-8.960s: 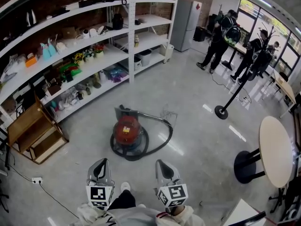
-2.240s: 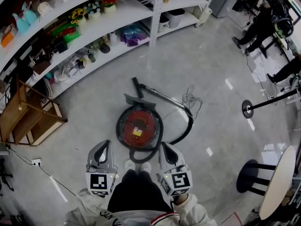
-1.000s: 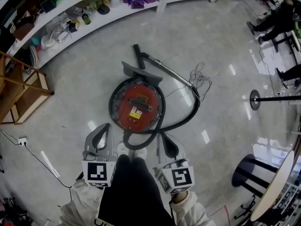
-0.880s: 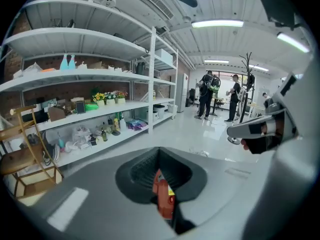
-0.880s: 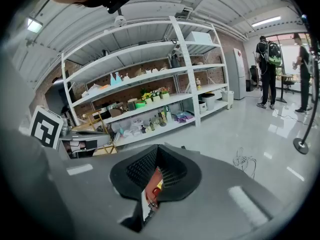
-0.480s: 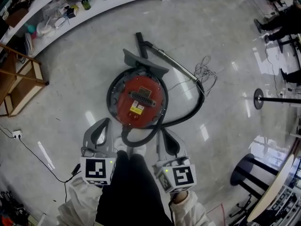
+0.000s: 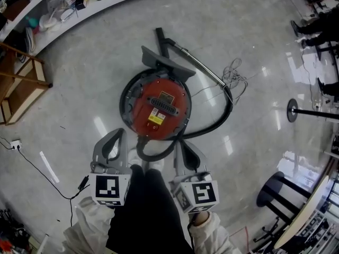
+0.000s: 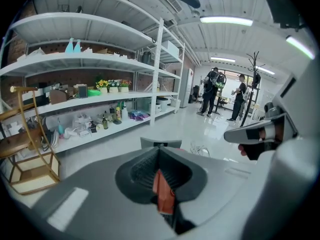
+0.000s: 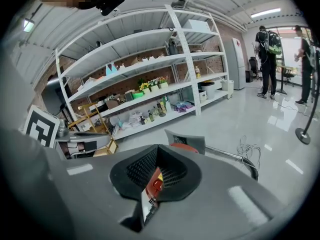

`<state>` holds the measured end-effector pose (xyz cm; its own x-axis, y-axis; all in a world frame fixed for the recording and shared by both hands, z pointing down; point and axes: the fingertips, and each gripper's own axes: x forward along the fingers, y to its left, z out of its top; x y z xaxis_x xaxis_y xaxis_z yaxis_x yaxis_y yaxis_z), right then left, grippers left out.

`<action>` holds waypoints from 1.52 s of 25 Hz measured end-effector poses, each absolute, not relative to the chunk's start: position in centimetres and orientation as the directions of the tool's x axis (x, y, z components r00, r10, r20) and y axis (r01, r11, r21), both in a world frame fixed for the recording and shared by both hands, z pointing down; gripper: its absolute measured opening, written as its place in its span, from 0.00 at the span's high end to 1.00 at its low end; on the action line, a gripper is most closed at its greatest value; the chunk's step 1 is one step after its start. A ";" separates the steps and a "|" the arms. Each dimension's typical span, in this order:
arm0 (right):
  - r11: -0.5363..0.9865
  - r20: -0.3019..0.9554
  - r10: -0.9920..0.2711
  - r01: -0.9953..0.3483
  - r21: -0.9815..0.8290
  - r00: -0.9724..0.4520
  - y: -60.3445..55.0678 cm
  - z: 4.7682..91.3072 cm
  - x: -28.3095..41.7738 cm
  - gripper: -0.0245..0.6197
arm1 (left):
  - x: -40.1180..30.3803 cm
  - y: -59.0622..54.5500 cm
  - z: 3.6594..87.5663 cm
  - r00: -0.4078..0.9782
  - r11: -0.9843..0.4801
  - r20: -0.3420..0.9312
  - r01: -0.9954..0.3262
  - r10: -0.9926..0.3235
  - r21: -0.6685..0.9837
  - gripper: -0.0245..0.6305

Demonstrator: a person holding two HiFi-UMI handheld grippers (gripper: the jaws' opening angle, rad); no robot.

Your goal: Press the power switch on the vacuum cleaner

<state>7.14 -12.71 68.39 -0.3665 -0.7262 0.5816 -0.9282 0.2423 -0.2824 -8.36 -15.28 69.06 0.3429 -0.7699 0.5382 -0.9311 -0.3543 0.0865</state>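
Note:
The round red vacuum cleaner (image 7: 159, 109) stands on the floor just ahead of both grippers. Its black hose (image 7: 214, 123) loops around it, and its metal wand (image 7: 196, 65) and grey floor nozzle (image 7: 165, 63) lie on the far side. A dark grille and a yellow label sit on its lid; I cannot pick out the switch. My left gripper (image 7: 119, 132) is shut and holds nothing, a little short of the vacuum's near left rim. My right gripper (image 7: 178, 143) is also shut and holds nothing, above the hose at the near right. The vacuum's red body (image 8: 162, 191) (image 9: 154, 184) shows through the hollow behind each pair of jaws.
White shelves (image 7: 58, 12) full of small items run along the far left. A wooden rack (image 7: 18, 91) stands at the left. A socket block with its cable (image 7: 15, 143) lies on the floor. A black stand base (image 7: 294, 110) and round table (image 7: 296, 221) are at the right.
The view has closed in on the vacuum cleaner, which now lies directly in front of both grippers. Both grippers stay shut and side by side.

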 end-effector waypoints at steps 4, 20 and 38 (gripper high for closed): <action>0.254 0.595 -0.712 -0.927 -0.277 -0.373 -13.0 69.6 6.5 0.96 | -8.4 -15.4 69.1 0.341 -0.340 0.532 -0.935 -0.775 0.103 0.96; 0.262 0.696 -0.612 -0.927 -0.270 -0.376 -13.1 76.7 4.4 0.96 | -8.9 -15.8 69.5 0.350 -0.346 0.542 -0.931 -0.764 0.113 0.96; 0.286 0.765 -0.531 -0.927 -0.242 -0.364 -12.6 84.1 2.6 0.96 | -9.4 -15.7 70.0 0.349 -0.340 0.546 -0.932 -0.761 0.122 0.96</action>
<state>2.61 -12.63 84.08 -0.3636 -0.5310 0.7654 -0.9272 0.2856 -0.2424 -9.36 -15.72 69.96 0.3492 -0.7614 0.5462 -0.9325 -0.3399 0.1222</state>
